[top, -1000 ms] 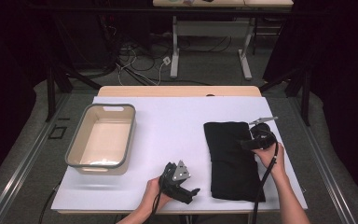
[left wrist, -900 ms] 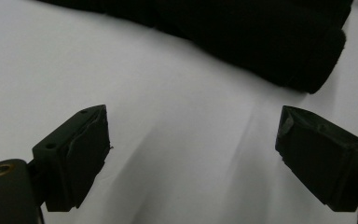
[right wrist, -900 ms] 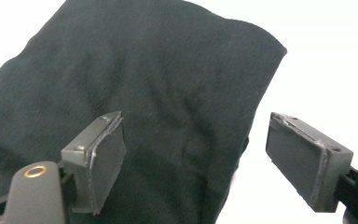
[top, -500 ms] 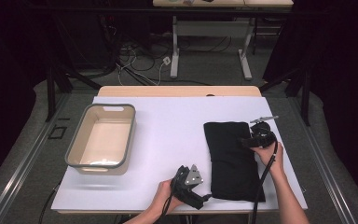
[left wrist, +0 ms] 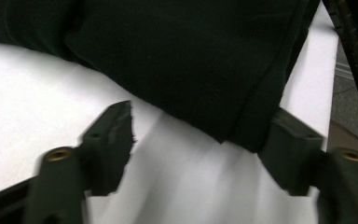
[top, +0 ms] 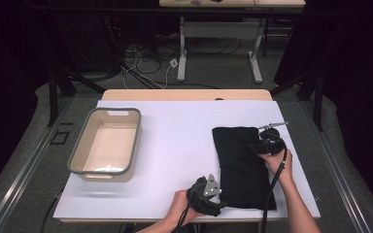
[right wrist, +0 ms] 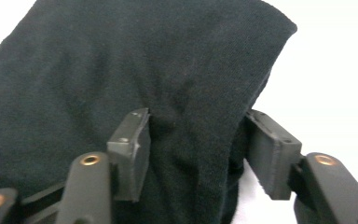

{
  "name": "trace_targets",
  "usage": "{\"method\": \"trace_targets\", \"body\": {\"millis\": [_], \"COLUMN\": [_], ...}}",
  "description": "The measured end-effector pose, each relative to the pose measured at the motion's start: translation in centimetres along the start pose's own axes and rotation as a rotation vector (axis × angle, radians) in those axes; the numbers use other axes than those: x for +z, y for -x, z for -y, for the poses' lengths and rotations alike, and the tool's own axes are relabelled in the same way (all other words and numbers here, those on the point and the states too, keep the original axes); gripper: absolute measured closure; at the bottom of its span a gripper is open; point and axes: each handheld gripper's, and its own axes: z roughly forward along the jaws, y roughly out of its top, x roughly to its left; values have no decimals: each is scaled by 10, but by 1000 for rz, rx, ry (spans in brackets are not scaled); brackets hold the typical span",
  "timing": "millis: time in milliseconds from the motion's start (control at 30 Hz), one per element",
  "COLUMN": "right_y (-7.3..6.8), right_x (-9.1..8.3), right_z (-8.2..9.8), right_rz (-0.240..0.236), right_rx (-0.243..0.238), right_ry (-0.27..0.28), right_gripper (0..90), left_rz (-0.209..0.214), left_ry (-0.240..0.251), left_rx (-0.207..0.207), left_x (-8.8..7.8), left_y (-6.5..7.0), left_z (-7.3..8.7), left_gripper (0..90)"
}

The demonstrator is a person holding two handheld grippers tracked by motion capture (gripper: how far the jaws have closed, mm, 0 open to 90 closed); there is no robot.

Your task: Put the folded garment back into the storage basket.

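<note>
Seemingly soft and limp, the folded black cloth (top: 243, 165) wanted edge grips, where the left gripper (left wrist: 200, 149) and right gripper (right wrist: 196, 140) had just been closing, part-open, around its near corner and right edge.

White-topped table (top: 184, 145), black folded cloth (top: 238, 160), grey-rimmed beige tub (top: 106, 145)
</note>
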Motion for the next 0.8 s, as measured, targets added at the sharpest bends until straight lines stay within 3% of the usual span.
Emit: {"method": "trace_targets", "body": {"millis": [133,267,467,800], "right_y": [-1,-3,-10,-19], "right_x": [0,-1,-3,-8], "right_z": [1,2,4,10], "right_rz": [-17,-27,0,-32], "right_rx": [13,25,7,-8], "right_ry": [-2,4,23,17], "right_gripper": [560,631,668,663], "left_rz": [10,34,46,22], "left_ry": [20,32,42,48], "left_rx": [1,-4,-3,-25], "left_x": [0,-1,-10,-39], "left_y": [2,1,-4,-14], "left_z": [-1,0,8,25], "left_gripper": [613,796,849,855]}}
